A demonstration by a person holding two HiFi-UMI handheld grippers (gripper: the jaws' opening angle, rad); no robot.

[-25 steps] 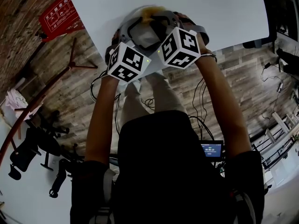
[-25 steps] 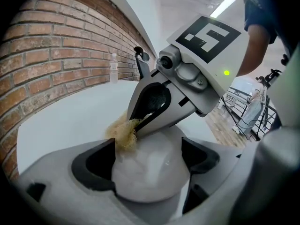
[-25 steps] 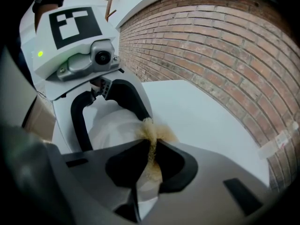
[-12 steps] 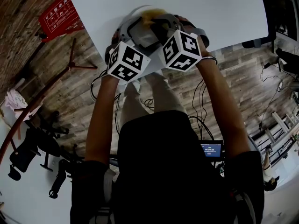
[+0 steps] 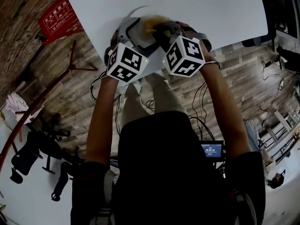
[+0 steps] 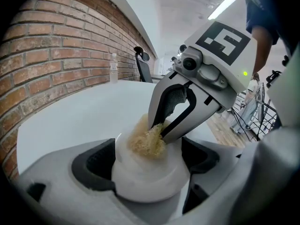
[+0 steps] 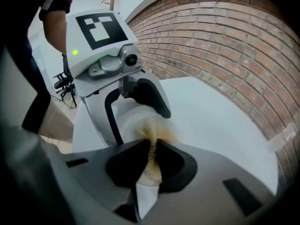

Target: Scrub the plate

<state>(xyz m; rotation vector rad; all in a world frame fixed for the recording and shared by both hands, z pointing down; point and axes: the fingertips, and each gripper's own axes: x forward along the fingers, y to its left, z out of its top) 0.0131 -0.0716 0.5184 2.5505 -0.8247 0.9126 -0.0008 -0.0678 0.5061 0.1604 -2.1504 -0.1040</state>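
Right gripper's marker cube [image 5: 185,55] has shifted slightly right and toward the person since a second ago. The left cube [image 5: 125,62] sits where it was.

Far left, head view: red sign [image 5: 58,15] on the brick wall, wood-plank floor below it.

Left gripper [image 6: 147,165]: jaws apart and clamped on either side of the plate [image 6: 145,184]. Plate is white and held up over the near edge of the white table [image 5: 211,13]. Whether it touches the tabletop, cannot tell. In the head view only an arc of its rim [image 5: 133,11] shows beyond the gripper body.

Sponge [image 6: 147,142]: yellowish, coarse, frayed-looking. It is pressed against the upper part of the plate, right at the tips of the other tool. From the head view it shows as a blurred yellow patch [image 5: 152,23] between the two grippers.

Right gripper [image 7: 152,159]: jaws drawn nearly together, pinching the sponge thin between them. From the left gripper view it comes down from the upper right, tips on the plate's surface.

Background, left gripper view: brick wall [image 6: 56,46], clear bottle [image 6: 113,68] standing on the far side of the table, office chair [image 6: 143,62] beyond it.

Low right, head view: small lit screen [image 5: 212,150] by the person's arm.
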